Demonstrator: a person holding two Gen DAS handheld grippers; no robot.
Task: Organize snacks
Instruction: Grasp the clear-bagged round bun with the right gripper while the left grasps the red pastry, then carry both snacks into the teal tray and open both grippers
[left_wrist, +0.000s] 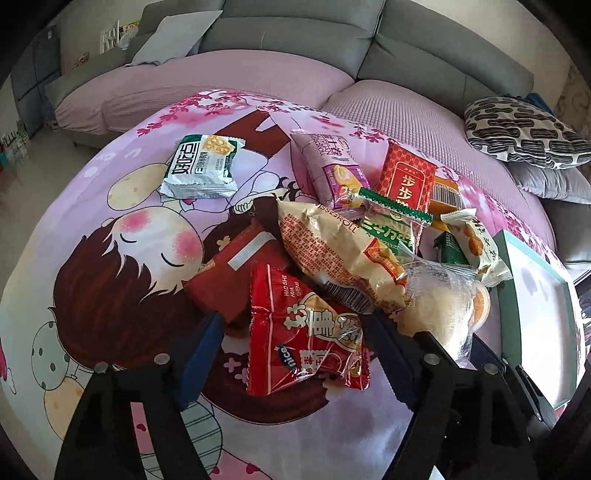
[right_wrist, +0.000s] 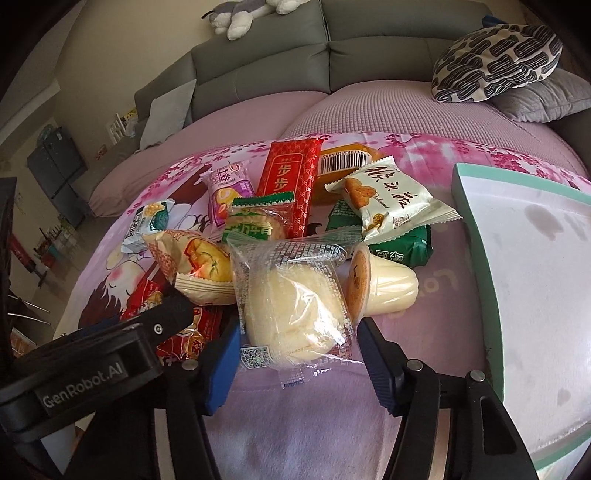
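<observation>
Snacks lie heaped on a pink cartoon-print cloth (left_wrist: 110, 229) spread over the desk, with a grey sofa (left_wrist: 295, 40) behind. Left gripper (left_wrist: 291, 354) comes in low over the near edge, its blue-padded fingers (left_wrist: 201, 354) spread wide either side of a red peanut packet (left_wrist: 303, 332), not closed on it; whether the pads touch it I cannot tell. Right gripper (right_wrist: 295, 354) reaches in low and level as well, jaws wide open around a clear-wrapped pale cake (right_wrist: 295, 310), the wrapper lying between the fingers (right_wrist: 221, 365) without being pinched. Just beside the cake, a jelly cup (right_wrist: 380, 288) lies on its side. A crinkled tan bag (left_wrist: 332, 251) sprawls across the middle of the pile, and a long red wafer pack (right_wrist: 290, 184) lies at the back. Off alone on the far left sits a white-and-green cracker pack (left_wrist: 203, 170). At the right edge rests a white tray with a teal rim (right_wrist: 476, 229).
</observation>
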